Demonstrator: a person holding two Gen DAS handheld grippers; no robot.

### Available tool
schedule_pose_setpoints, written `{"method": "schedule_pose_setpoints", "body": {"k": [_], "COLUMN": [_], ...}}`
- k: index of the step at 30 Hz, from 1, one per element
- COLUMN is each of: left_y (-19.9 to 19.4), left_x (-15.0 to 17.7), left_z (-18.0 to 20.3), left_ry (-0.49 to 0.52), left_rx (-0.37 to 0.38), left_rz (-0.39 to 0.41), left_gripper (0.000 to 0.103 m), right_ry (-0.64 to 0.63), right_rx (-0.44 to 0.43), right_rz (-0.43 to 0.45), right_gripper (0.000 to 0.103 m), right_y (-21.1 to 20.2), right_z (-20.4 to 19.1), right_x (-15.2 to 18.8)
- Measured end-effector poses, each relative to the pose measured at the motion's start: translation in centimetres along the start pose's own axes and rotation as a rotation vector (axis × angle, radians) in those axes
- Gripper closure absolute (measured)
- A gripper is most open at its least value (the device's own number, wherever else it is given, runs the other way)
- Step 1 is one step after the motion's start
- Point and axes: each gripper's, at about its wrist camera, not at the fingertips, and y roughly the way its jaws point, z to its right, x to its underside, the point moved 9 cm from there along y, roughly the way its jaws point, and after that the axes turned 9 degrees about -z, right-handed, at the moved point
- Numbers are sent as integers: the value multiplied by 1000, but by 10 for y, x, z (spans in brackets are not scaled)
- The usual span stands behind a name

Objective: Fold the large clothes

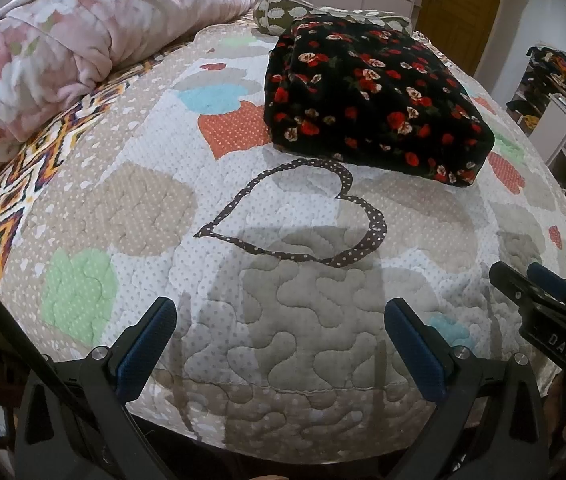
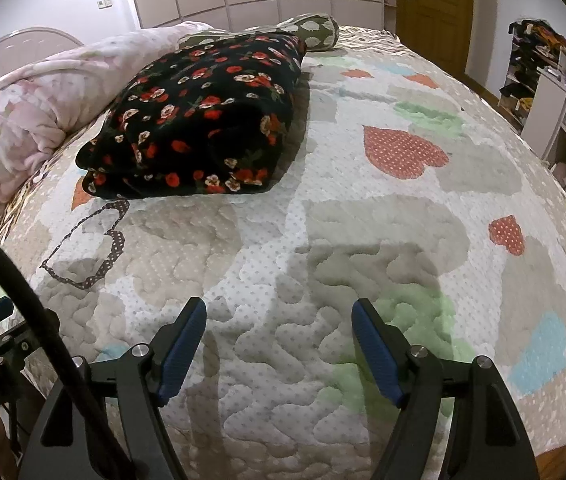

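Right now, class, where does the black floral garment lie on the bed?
The folded black floral garment lies on the quilt, above the dotted heart outline in the left wrist view, between the pink blanket and the olive pillow.

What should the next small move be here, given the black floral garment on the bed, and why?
Probably none on this garment: the black floral garment already lies folded in a compact stack on the quilt, and both the left tool and the right tool are open, empty and short of it. I would draw both back.
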Motion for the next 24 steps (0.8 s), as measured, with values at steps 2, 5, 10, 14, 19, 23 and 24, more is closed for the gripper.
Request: {"method": "schedule_pose_setpoints", "body": {"k": [2,5,10,14,19,23,24], "left_y": [1,2,3,3,4,4,4], "left_x": [0,1,1,1,1,1,1], "left_z": [0,1,0,0,-1,-1,-1], "left_ry": [0,1,1,1,0,0,-1], "left_rx": [1,5,7,8,9,9,8], "left_rz": [-3,-8,-10,-13,-15,-14,-14], "left_gripper": [0,0,0,0,0,0,0], "right_ry": [-1,-5,-10,-13,-18,-21,-22], "right_rx": [0,0,1,3,7,7,10], "right_rz": [-3,-8,-8,-11,-12,-9,-6], "right_gripper": [23,23,22,22,21,21,21], "right_y": [0,1,2,3,3,3,2], "right_z": [0,-1,-3,-5,-6,-7,-7], "right_x": [1,2,3,3,3,3,2]}}
